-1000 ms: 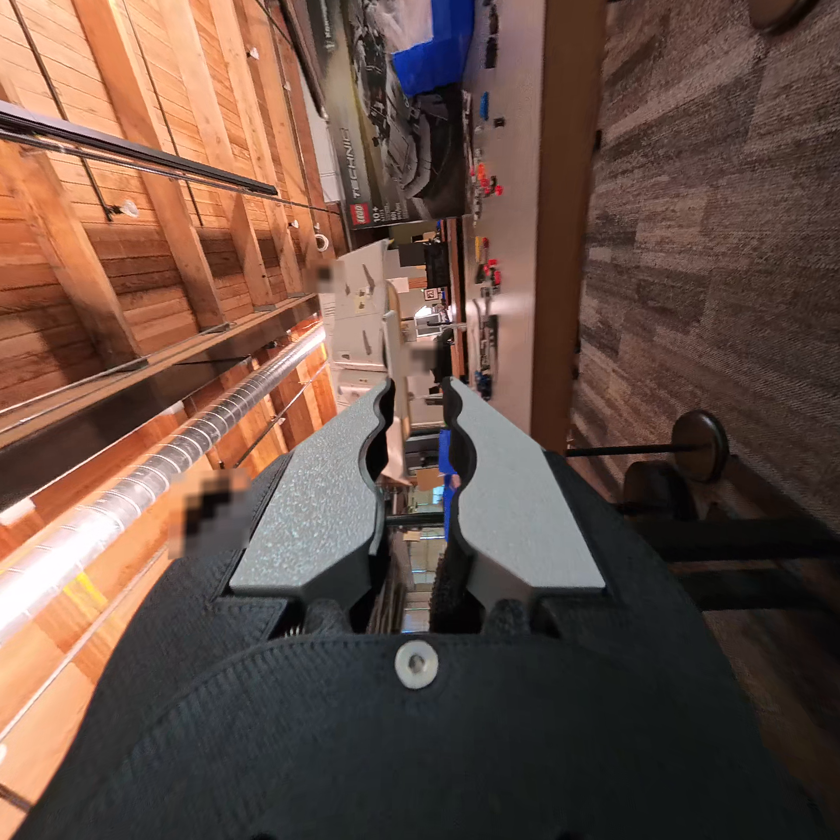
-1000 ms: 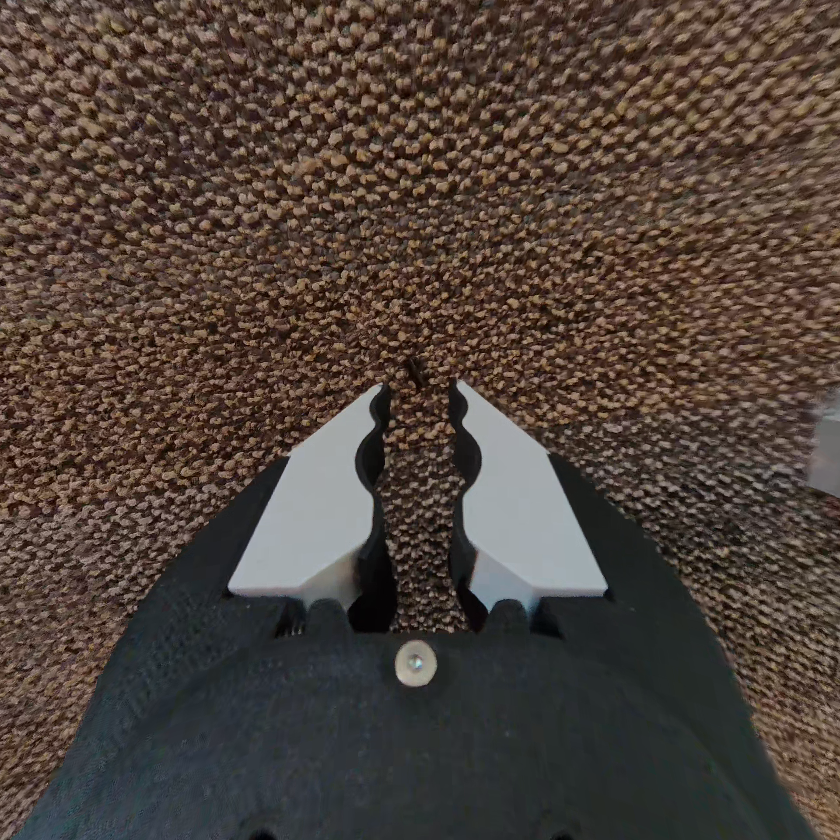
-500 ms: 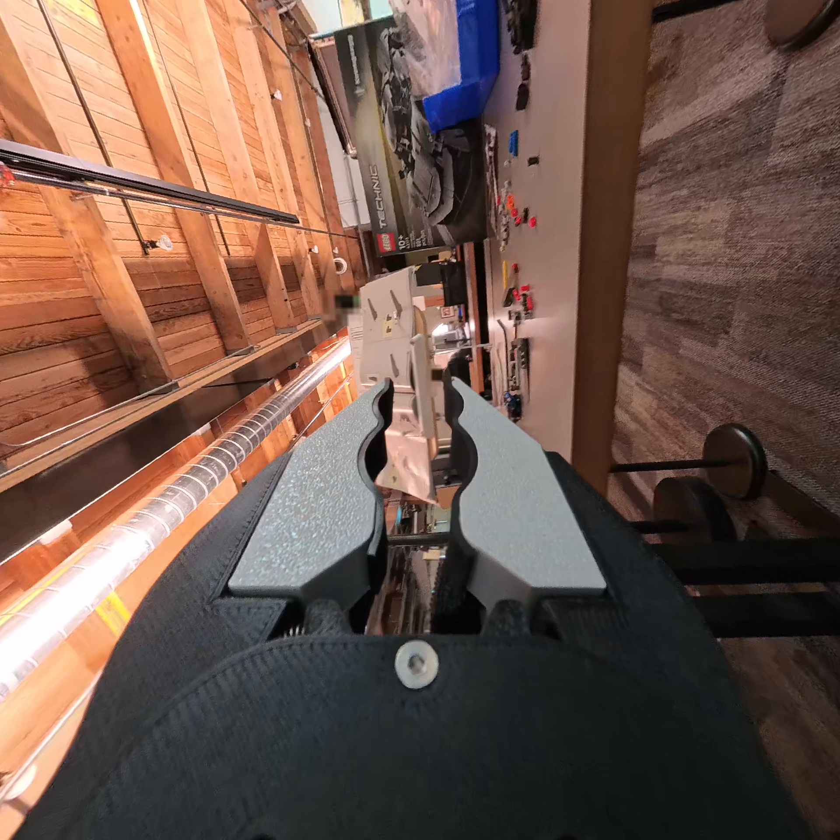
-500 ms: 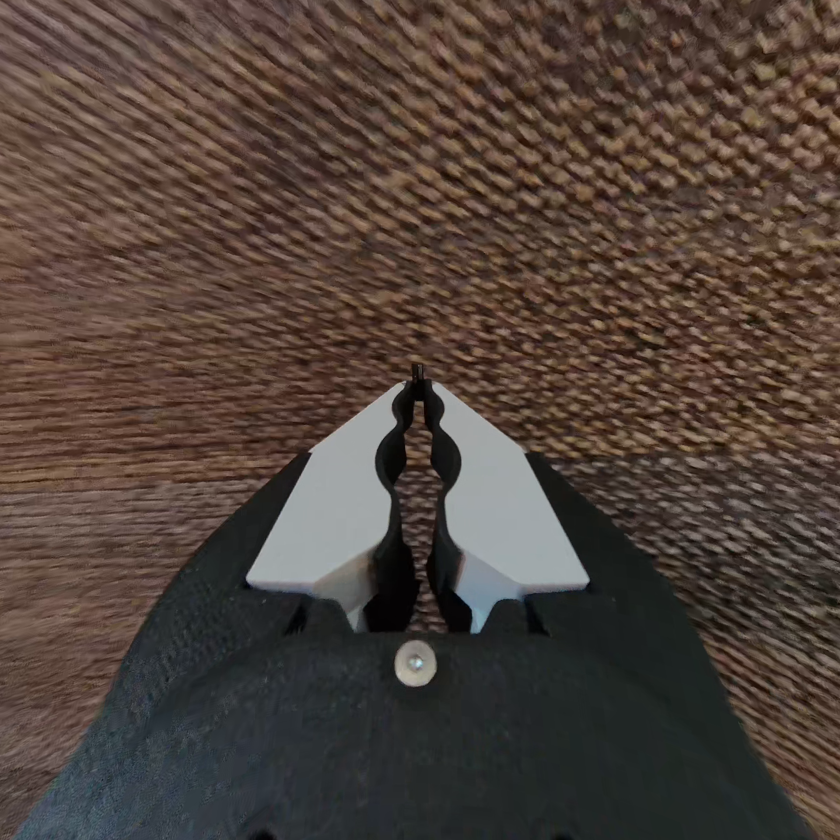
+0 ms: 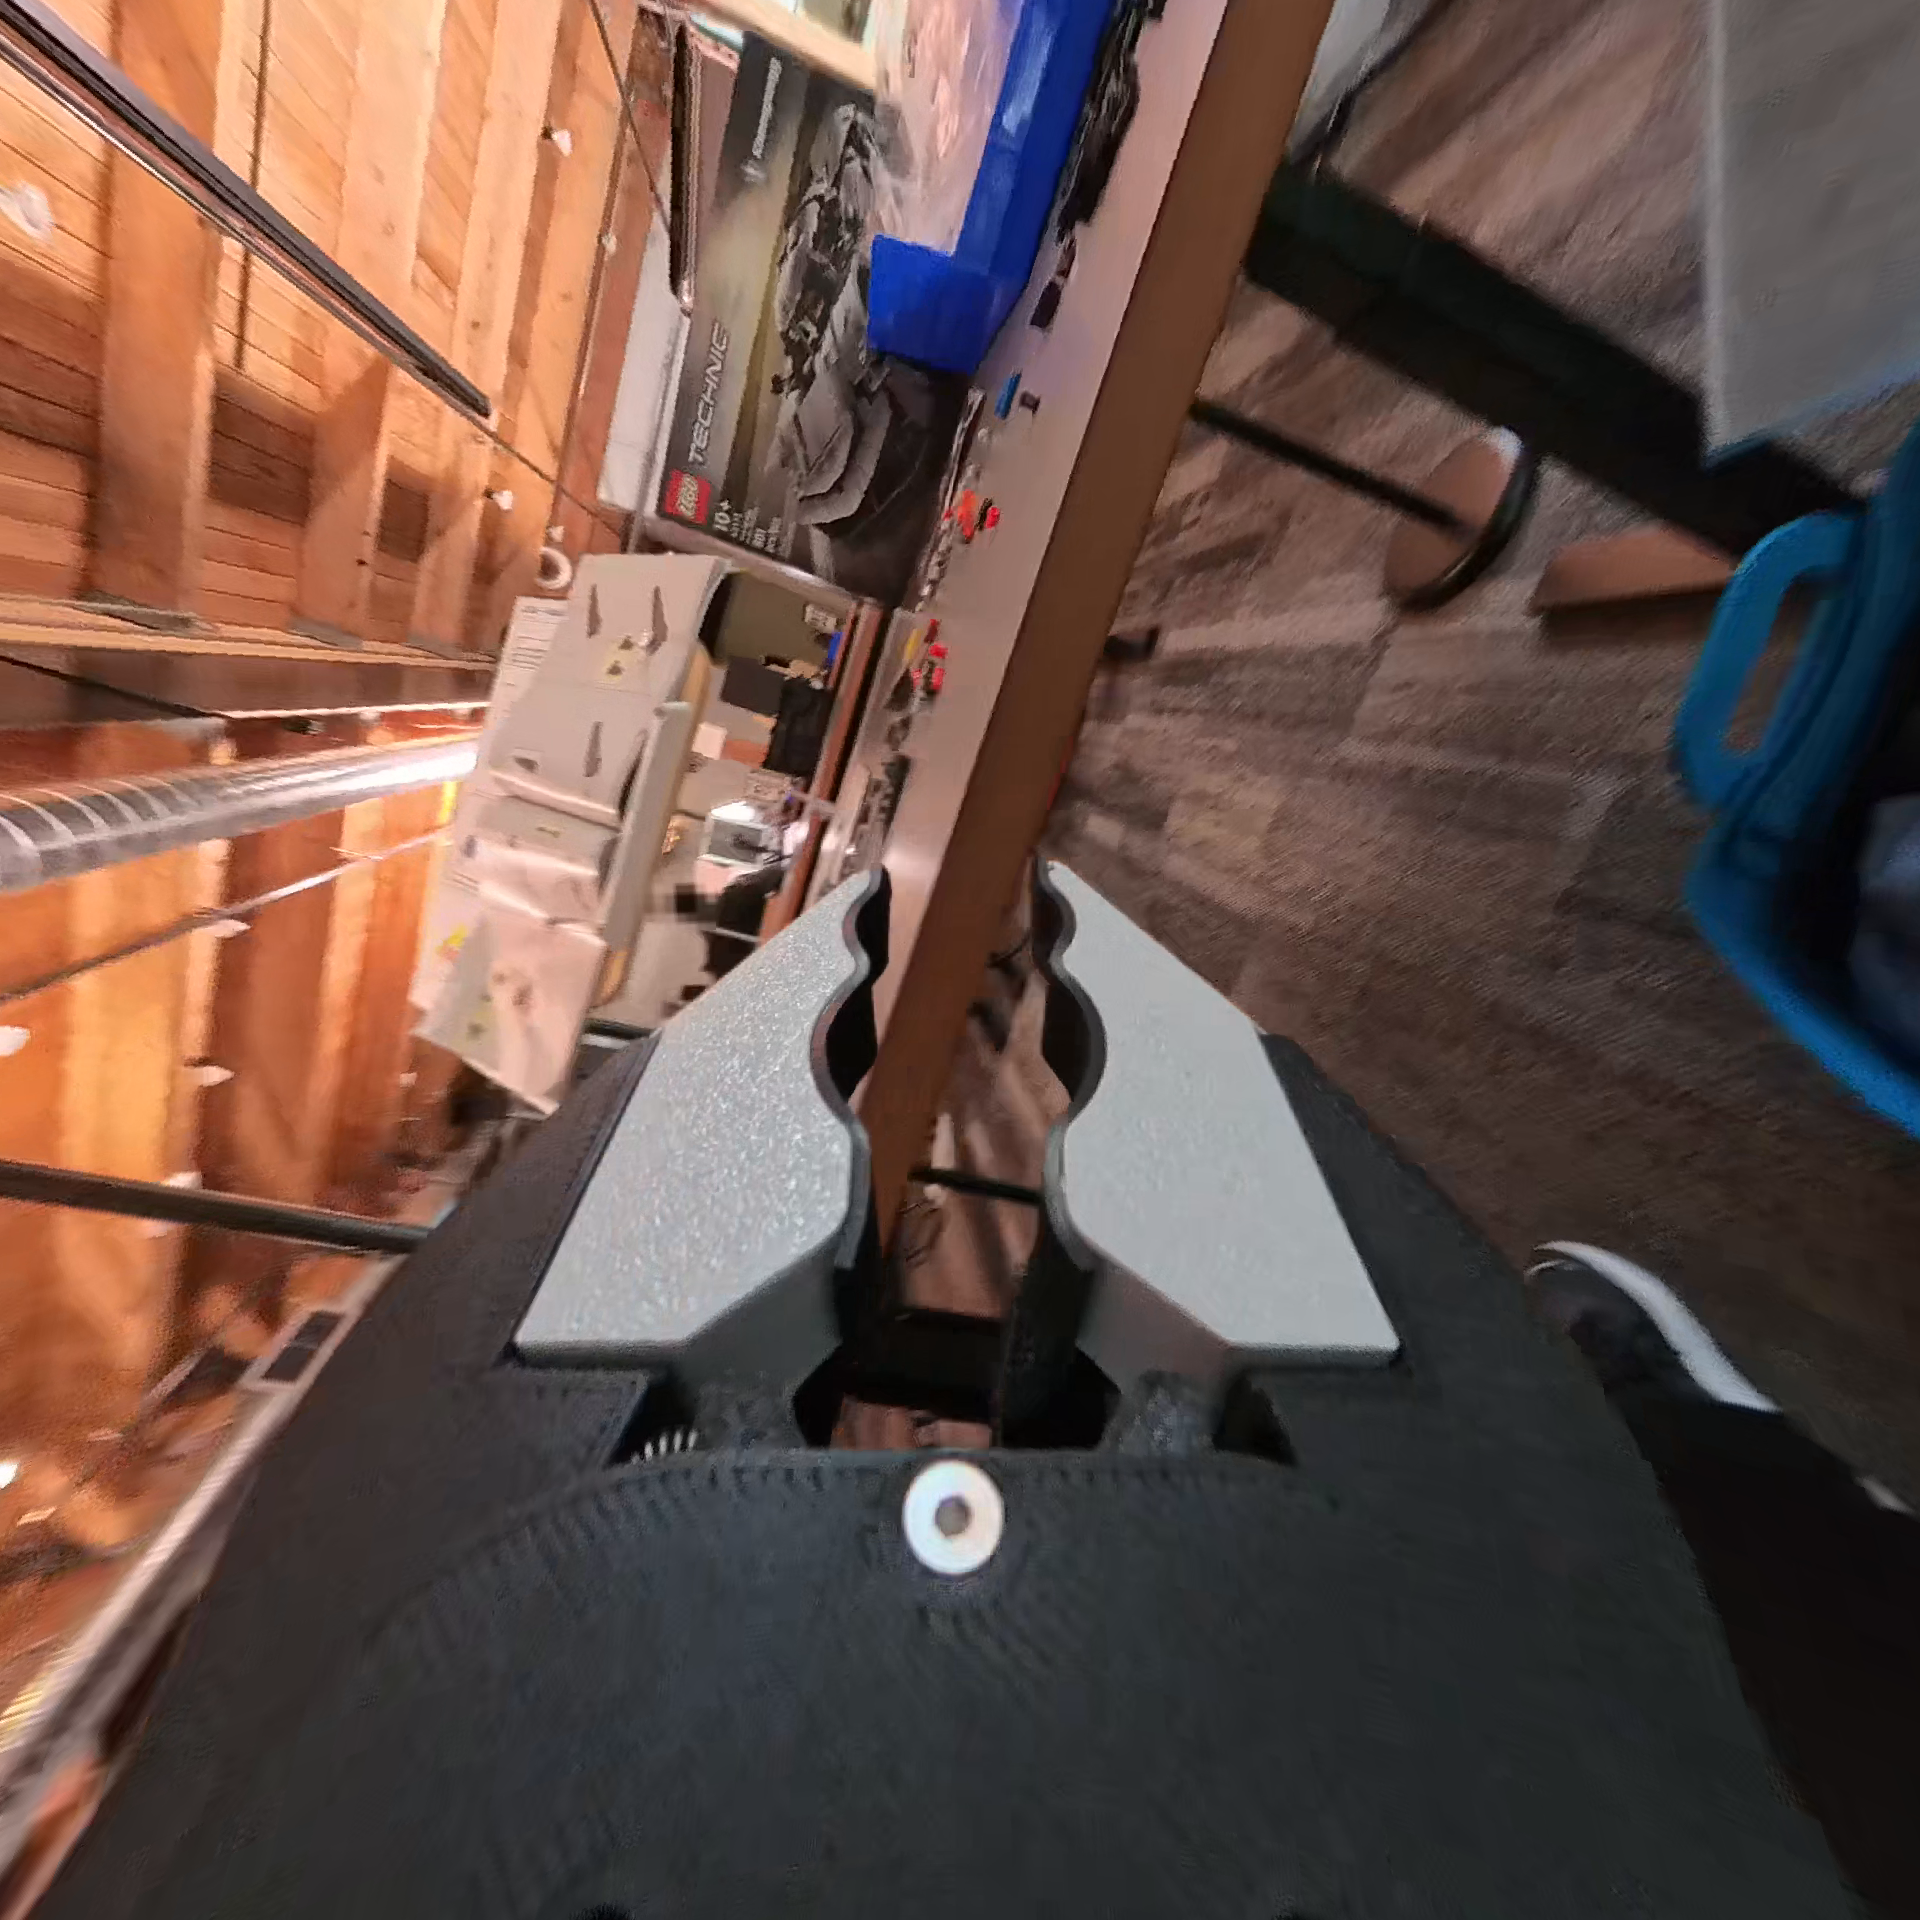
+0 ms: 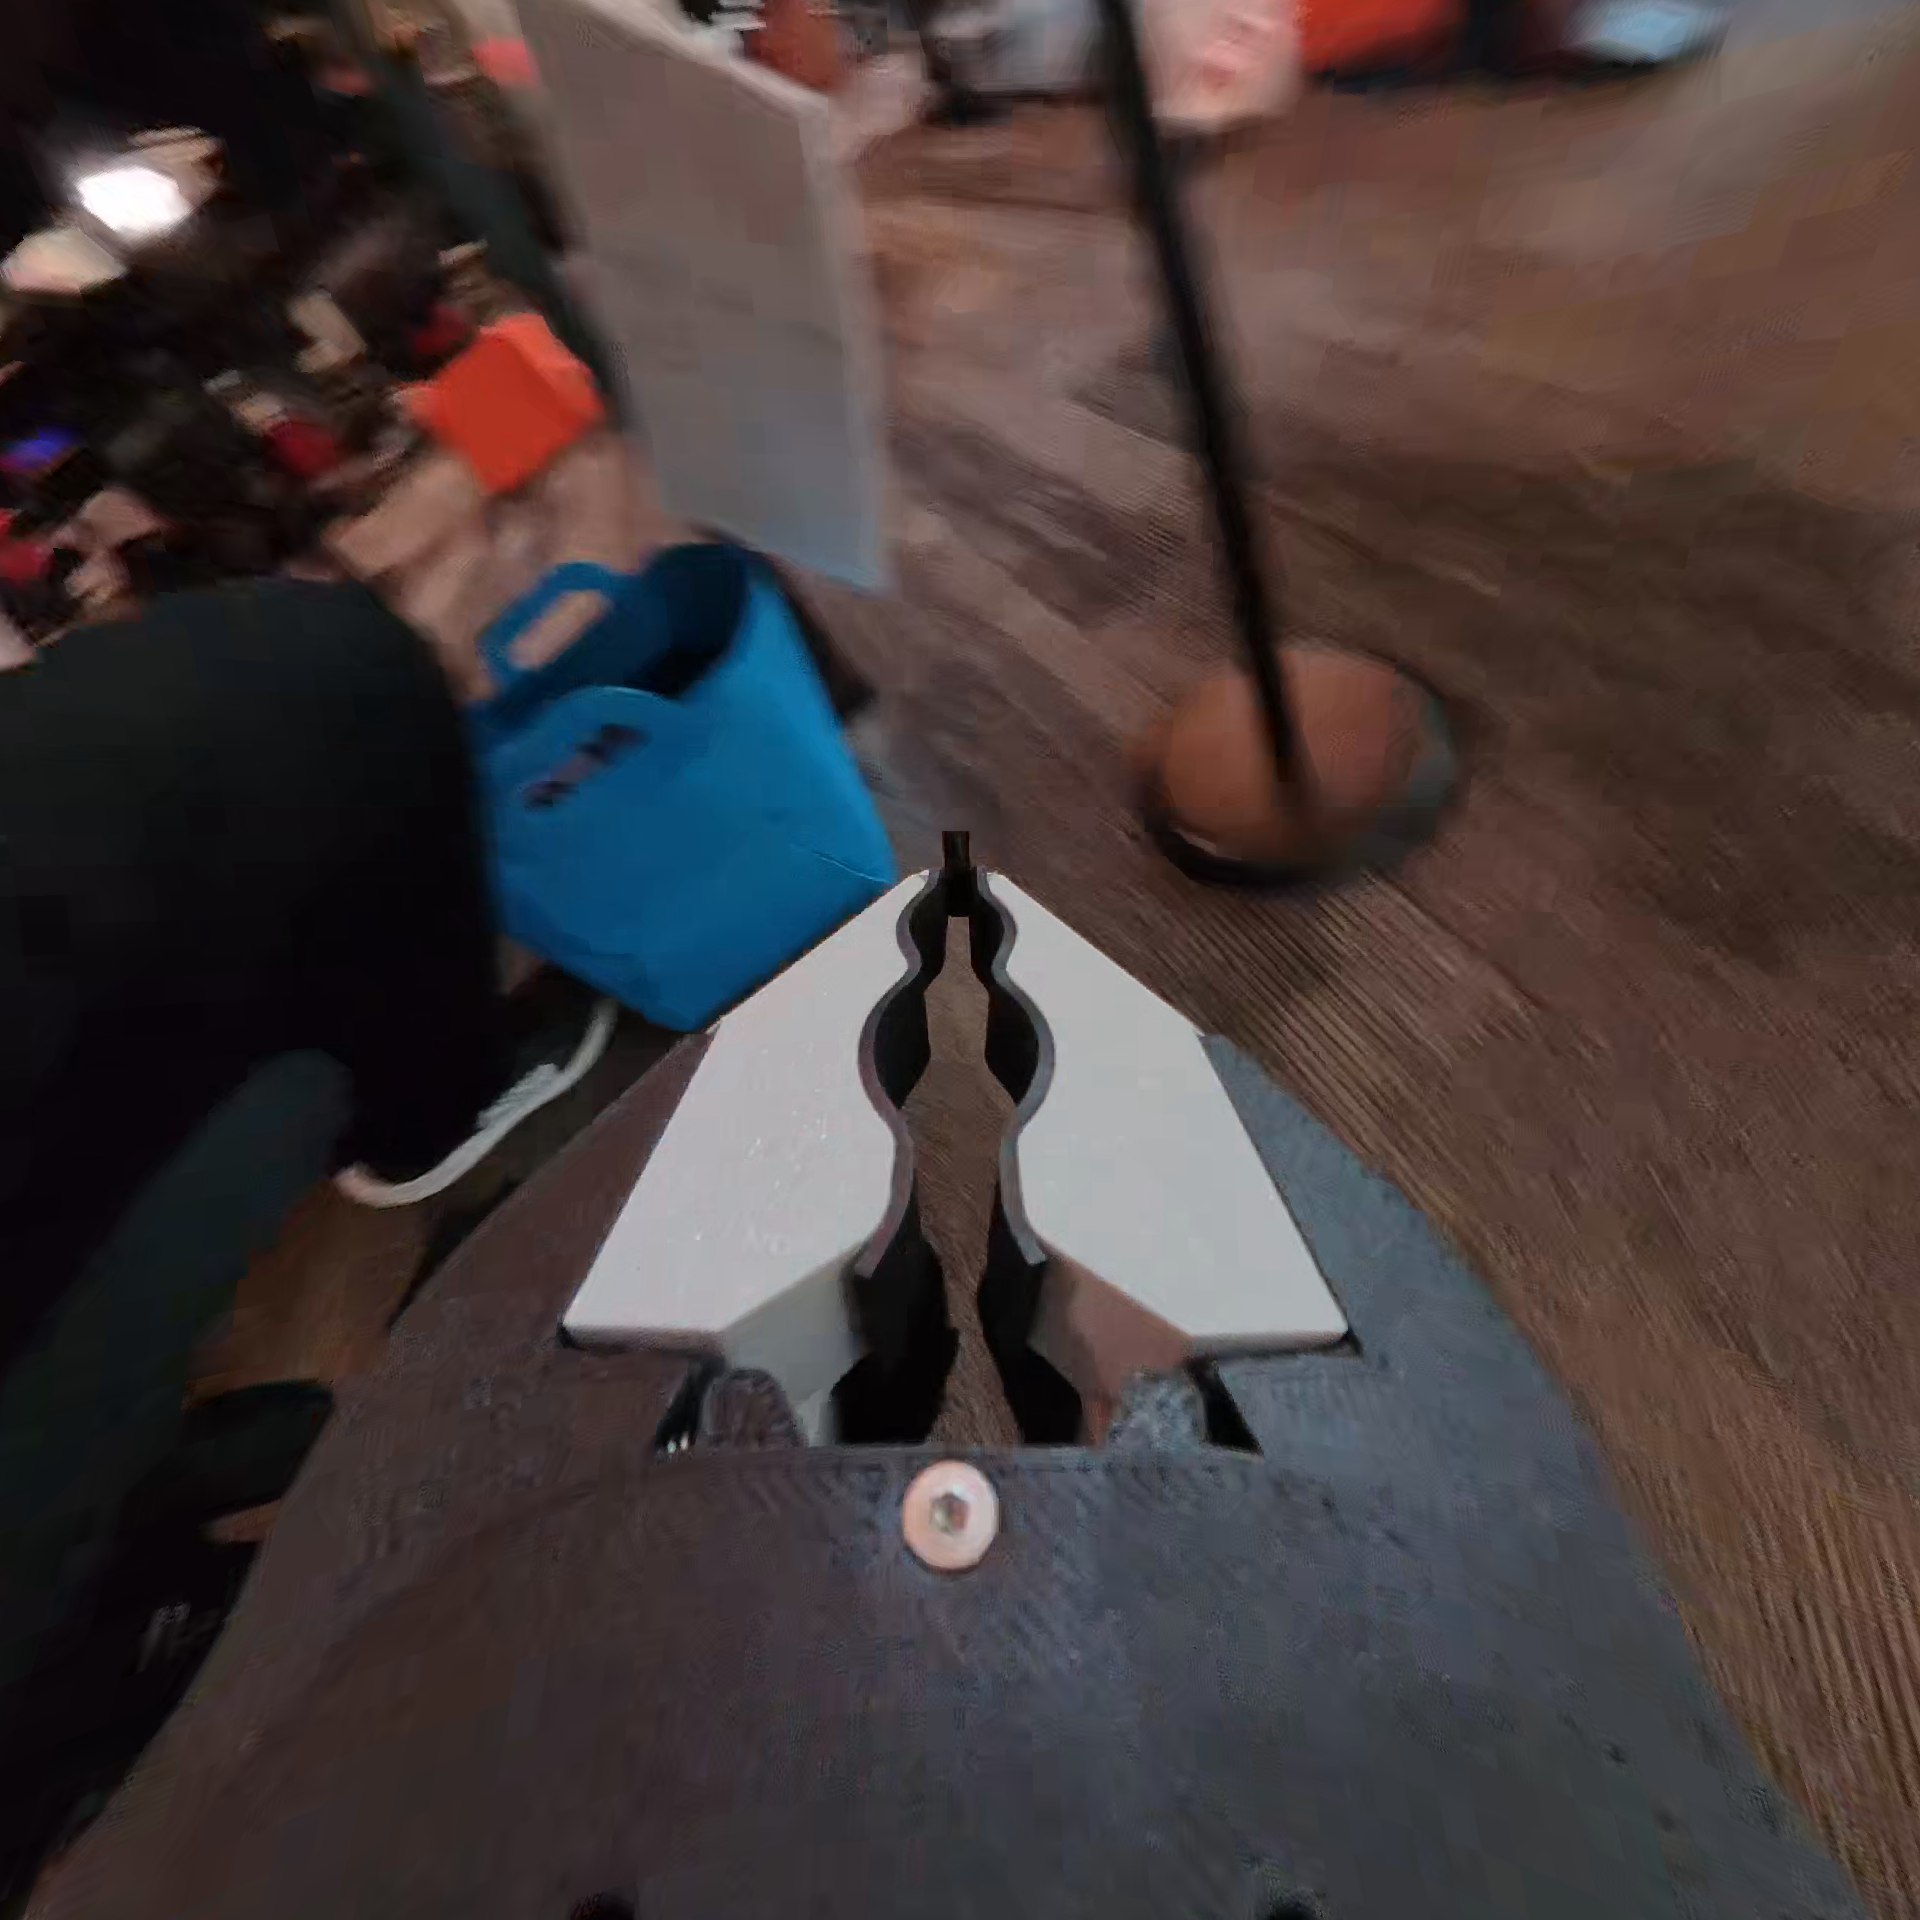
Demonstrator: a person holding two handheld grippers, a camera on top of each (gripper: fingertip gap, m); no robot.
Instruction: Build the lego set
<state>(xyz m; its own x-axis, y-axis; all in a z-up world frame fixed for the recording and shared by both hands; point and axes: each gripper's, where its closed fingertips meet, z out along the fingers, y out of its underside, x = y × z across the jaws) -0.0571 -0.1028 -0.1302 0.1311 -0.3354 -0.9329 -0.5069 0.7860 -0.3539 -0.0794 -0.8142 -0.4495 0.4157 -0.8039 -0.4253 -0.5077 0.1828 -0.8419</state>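
My right gripper [image 6: 956, 888] is shut on a small black lego pin [image 6: 954, 847] that sticks out past its fingertips, held above the brown carpet [image 6: 1558, 1039]. My left gripper [image 5: 961, 883] is open and empty, and its view is turned sideways. In that view the table's wooden edge [image 5: 1091, 520] runs between the fingers. Loose red, blue and black lego pieces [image 5: 971, 514] lie on the white tabletop. A lego set box [image 5: 800, 343] and a blue bin [image 5: 966, 208] stand farther along the table.
A blue bag [image 6: 665, 790] stands on the carpet next to a person's dark leg [image 6: 208, 831] and white-soled shoe [image 6: 499, 1112]; the bag also shows in the left wrist view [image 5: 1808, 831]. A black table leg with a round foot [image 6: 1288, 769] stands ahead on the right. Tip to tip, the grippers are about 80 cm apart.
My right gripper closed on the black pin lying on the carpet and lifted away, so its view now faces the room. My left gripper stayed open and swung towards the table edge.
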